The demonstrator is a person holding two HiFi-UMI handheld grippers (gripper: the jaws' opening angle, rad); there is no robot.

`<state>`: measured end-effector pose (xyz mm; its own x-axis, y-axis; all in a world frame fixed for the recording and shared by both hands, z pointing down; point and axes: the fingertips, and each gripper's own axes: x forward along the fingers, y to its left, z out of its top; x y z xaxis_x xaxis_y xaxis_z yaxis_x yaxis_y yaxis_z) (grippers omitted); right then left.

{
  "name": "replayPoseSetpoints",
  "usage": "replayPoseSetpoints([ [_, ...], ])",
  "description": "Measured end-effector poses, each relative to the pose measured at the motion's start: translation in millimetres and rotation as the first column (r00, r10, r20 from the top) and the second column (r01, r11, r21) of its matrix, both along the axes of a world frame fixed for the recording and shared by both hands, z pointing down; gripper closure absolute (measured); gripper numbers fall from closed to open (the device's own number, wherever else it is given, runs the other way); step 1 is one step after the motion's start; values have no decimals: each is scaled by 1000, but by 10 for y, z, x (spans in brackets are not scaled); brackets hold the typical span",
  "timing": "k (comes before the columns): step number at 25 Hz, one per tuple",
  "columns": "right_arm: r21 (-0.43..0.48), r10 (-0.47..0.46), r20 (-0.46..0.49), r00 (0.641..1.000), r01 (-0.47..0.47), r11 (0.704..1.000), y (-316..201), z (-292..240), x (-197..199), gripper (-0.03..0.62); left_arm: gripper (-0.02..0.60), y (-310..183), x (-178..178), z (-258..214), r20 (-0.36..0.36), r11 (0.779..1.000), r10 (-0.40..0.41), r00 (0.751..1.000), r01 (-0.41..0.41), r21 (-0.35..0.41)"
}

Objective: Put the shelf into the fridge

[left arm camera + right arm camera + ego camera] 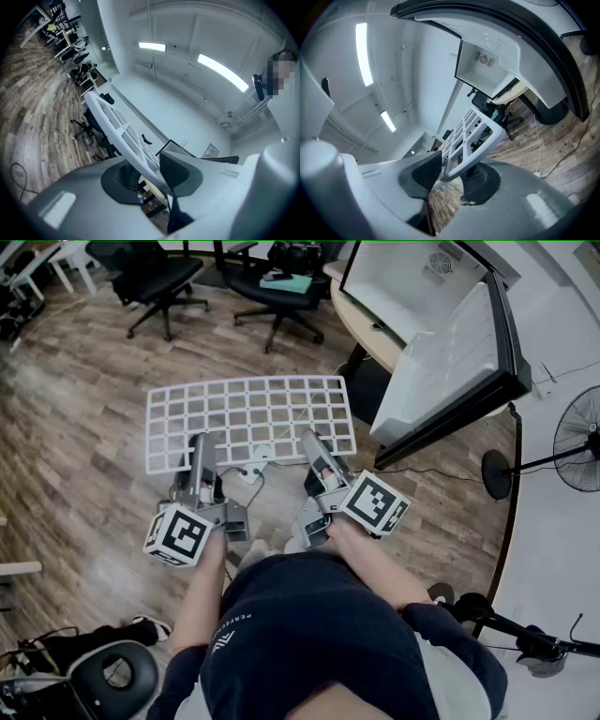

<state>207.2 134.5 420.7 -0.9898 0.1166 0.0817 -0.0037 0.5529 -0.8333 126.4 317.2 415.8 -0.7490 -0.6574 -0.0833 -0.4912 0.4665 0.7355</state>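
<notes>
Carry step, I'd say. The shelf [248, 418], a white grid panel, hangs flat in the air over the wood floor in front of the person, not yet at the fridge [412, 282].

The left tool [200, 448] has its jaws closed on the near edge of the grid, w/ the rim pinched between the two pads. The right tool [314, 444] does likewise further along the same edge, nipped on the rim, nothing else in it. Both point level, away from the person.

The fridge sits on a round bench [361, 329] off to the right, its door [450, 362] swung wide open and the white inside showing. Shelf & fridge are well apart.

Next, IMO: turn right & lift, and bring the far edge square to the opening. Keep both grips even so the panel stays flat. Then find the side ledges (can't make those out from here) and slide it in. Watch the open door, since a corner of the shelf could clip it.
</notes>
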Motion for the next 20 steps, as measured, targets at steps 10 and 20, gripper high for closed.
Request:
replayPoseSetpoints([
  [10,-13,15,-9,1000,-15,1000,122,53,4,479,460,116,9,25,0,1000,-1,1000,1,-16],
  [20,-16,19,-20,1000,-19,1000,432,127,-53,482,457,413,-67,129,-12,1000,6,1000,-7,-30],
])
